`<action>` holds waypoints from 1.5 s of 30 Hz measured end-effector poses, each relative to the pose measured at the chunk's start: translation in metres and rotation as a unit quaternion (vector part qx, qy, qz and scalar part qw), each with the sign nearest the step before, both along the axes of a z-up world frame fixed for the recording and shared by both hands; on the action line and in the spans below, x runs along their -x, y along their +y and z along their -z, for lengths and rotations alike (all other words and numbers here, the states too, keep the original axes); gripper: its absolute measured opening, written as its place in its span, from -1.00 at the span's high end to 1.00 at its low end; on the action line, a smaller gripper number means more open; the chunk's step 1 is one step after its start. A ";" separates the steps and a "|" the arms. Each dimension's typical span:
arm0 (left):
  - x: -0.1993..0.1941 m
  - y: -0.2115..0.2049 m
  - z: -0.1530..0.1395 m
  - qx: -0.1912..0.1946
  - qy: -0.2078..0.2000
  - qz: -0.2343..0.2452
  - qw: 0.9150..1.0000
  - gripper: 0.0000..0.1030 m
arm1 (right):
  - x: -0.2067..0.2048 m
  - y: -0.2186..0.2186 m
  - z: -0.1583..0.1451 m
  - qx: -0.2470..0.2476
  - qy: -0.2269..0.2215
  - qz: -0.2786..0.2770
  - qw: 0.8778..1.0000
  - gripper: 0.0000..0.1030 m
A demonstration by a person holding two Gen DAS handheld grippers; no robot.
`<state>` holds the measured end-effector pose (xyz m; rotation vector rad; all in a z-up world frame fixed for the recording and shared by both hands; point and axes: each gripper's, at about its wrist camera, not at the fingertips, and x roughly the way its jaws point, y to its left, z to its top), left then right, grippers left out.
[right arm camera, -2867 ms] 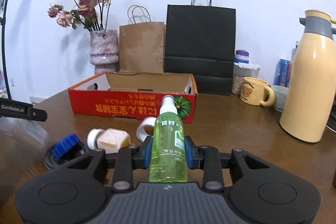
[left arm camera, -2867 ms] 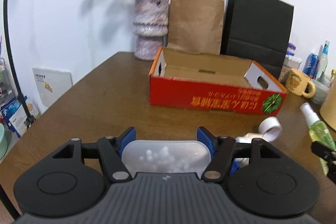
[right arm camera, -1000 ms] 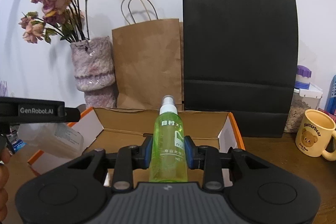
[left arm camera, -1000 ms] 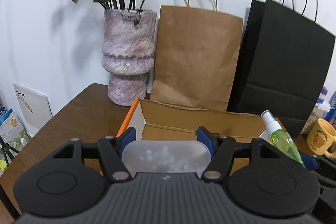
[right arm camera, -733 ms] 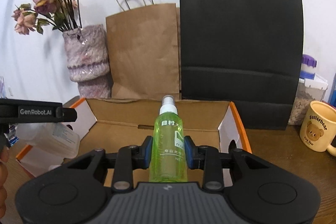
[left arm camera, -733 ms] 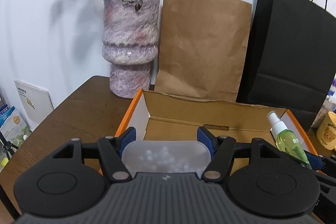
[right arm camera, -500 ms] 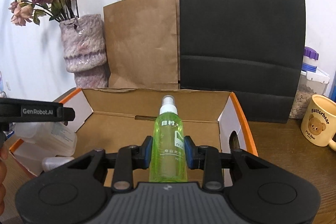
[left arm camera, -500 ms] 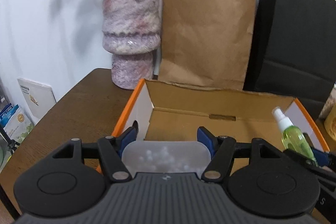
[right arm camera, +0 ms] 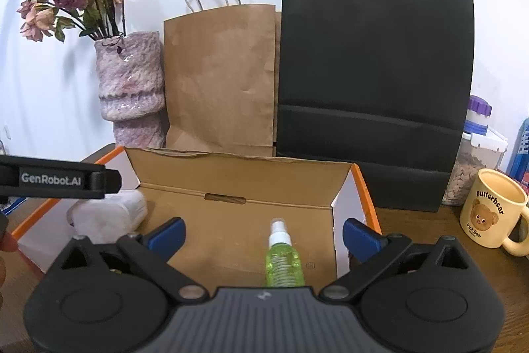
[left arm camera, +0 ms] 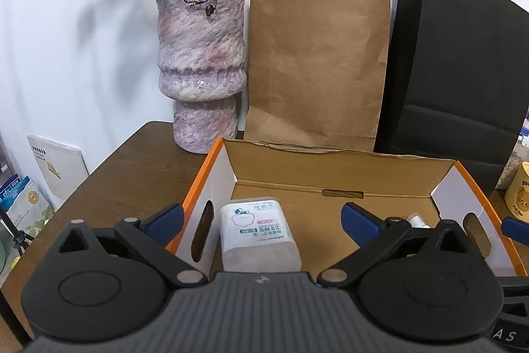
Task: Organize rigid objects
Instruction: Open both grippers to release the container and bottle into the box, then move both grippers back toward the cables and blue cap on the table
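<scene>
An open orange-rimmed cardboard box [left arm camera: 340,174] [right arm camera: 238,174] stands before me. A translucent white plastic container [left arm camera: 259,235] lies on the box floor at its left end; it also shows in the right wrist view [right arm camera: 105,215]. My left gripper [left arm camera: 261,217] is open above it, apart from it. A green spray bottle [right arm camera: 283,263] lies on the box floor towards the right end; its white cap shows in the left wrist view [left arm camera: 417,219]. My right gripper [right arm camera: 264,230] is open above the bottle, not holding it.
Behind the box stand a purple vase of dried roses [left arm camera: 201,71], a brown paper bag [left arm camera: 314,62] and a black paper bag [right arm camera: 373,88]. A cream bear mug [right arm camera: 492,210] and a lidded jar [right arm camera: 472,161] sit to the right on the wooden table [left arm camera: 132,174].
Both grippers opened. The white container dropped from the left gripper onto the box floor, and the green spray bottle dropped from the right gripper onto the box floor.
</scene>
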<state>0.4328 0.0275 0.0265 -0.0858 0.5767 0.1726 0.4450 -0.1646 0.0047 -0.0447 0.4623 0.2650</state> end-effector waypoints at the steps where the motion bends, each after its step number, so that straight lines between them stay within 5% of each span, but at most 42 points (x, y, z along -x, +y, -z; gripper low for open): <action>1: 0.000 0.000 0.000 0.000 0.000 0.000 1.000 -1.00 | 0.000 0.000 0.000 0.000 0.000 0.000 1.000 -0.99; 18: 0.048 0.005 -0.024 0.008 -0.035 0.010 0.999 -1.00 | 0.036 -0.014 -0.019 -0.004 -0.017 0.000 1.000 -1.00; 45: 0.208 0.020 -0.024 0.006 -0.018 0.032 0.999 -1.00 | 0.196 -0.020 -0.024 -0.017 -0.024 -0.006 1.000 -1.00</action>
